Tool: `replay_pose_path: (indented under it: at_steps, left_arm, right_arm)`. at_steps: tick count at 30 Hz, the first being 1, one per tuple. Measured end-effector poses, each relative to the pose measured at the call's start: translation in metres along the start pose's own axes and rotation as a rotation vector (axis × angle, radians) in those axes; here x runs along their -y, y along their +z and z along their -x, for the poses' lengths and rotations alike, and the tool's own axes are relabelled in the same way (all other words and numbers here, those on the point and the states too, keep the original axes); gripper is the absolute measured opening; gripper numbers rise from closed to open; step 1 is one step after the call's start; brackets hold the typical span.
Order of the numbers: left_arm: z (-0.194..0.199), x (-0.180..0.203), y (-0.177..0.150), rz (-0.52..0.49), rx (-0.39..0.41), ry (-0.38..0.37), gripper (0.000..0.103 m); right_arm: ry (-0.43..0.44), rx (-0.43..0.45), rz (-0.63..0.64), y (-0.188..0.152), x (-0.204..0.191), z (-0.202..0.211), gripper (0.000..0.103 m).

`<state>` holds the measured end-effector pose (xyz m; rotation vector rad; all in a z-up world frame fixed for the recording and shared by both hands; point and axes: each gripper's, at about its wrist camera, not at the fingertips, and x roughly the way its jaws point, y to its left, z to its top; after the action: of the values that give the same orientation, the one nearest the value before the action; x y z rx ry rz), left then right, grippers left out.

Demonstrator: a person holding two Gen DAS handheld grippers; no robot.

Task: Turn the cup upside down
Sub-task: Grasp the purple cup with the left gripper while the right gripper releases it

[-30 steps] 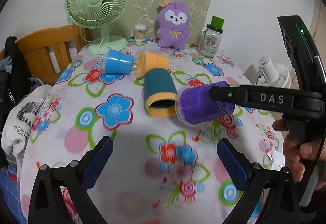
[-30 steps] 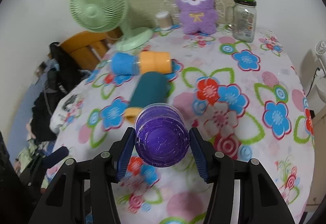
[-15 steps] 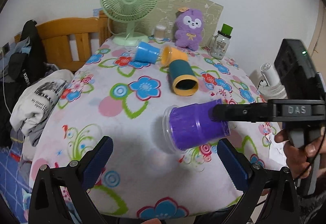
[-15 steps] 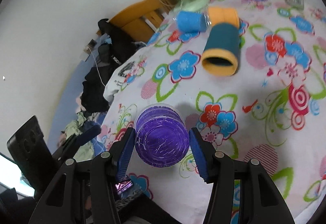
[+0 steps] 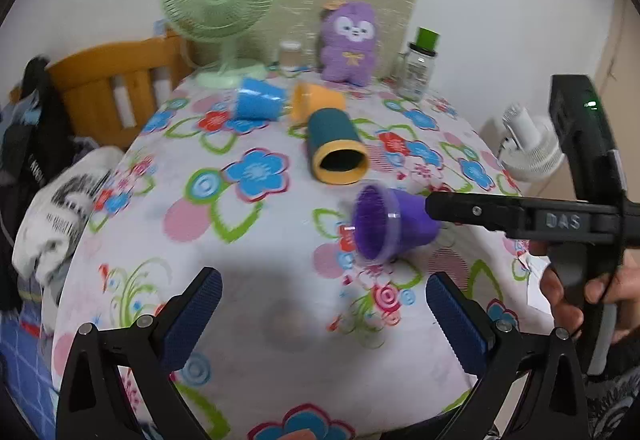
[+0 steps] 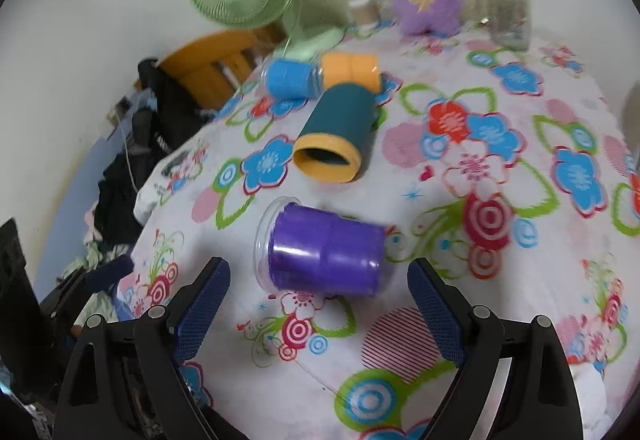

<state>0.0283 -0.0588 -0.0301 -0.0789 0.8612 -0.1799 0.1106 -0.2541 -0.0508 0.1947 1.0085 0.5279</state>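
Observation:
A purple cup (image 6: pixel 324 252) with a clear rim lies on its side on the flowered tablecloth (image 6: pixel 520 280), mouth to the left. My right gripper (image 6: pixel 318 312) is open, its blue pads on either side of the cup and just short of it, not touching. In the left wrist view the purple cup (image 5: pixel 390 226) shows its mouth, with the right gripper's finger beside it. My left gripper (image 5: pixel 322 318) is open and empty above the table's near part.
A teal cup with a yellow rim (image 5: pixel 336 151), a blue cup (image 5: pixel 258 103) and an orange cup (image 5: pixel 316 101) lie on their sides further back. A green fan (image 5: pixel 218 3), a purple plush (image 5: pixel 348 43) and a glass jar (image 5: pixel 420 65) stand at the back. A wooden chair (image 5: pixel 112 87) is at the left.
My right gripper has opened and let go of the purple cup, which now lies on its side on the cloth. The right gripper has drawn back a little.

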Motion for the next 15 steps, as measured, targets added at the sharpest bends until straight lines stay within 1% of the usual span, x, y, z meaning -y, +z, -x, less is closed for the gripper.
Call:
replay_pose_path:
  at_steps: [4, 7, 9, 11, 14, 15]
  left_arm:
    - [-0.009, 0.020, 0.014, -0.094, -0.002, -0.028, 0.103]
    - [-0.021, 0.033, 0.025, -0.153, -0.007, -0.027, 0.103]
    - [-0.030, 0.039, 0.030, -0.173, -0.027, -0.017, 0.103]
    - [-0.035, 0.043, 0.031, -0.142, -0.037, -0.023, 0.103]
    - [-0.039, 0.047, 0.026, -0.044, -0.030, -0.068, 0.103]
    - [-0.041, 0.051, 0.024, -0.031, -0.026, -0.076, 0.103]
  right_arm:
    - [0.002, 0.033, -0.046, -0.021, 0.017, 0.020, 0.092]
    - [-0.006, 0.036, -0.069, -0.036, 0.024, 0.027, 0.093]
    - [-0.021, 0.045, -0.078, -0.046, 0.031, 0.034, 0.093]
    - [-0.038, 0.058, -0.087, -0.052, 0.034, 0.039, 0.093]
    - [-0.046, 0.078, -0.103, -0.059, 0.045, 0.048, 0.093]
    - [-0.045, 0.081, -0.112, -0.062, 0.050, 0.051, 0.093]
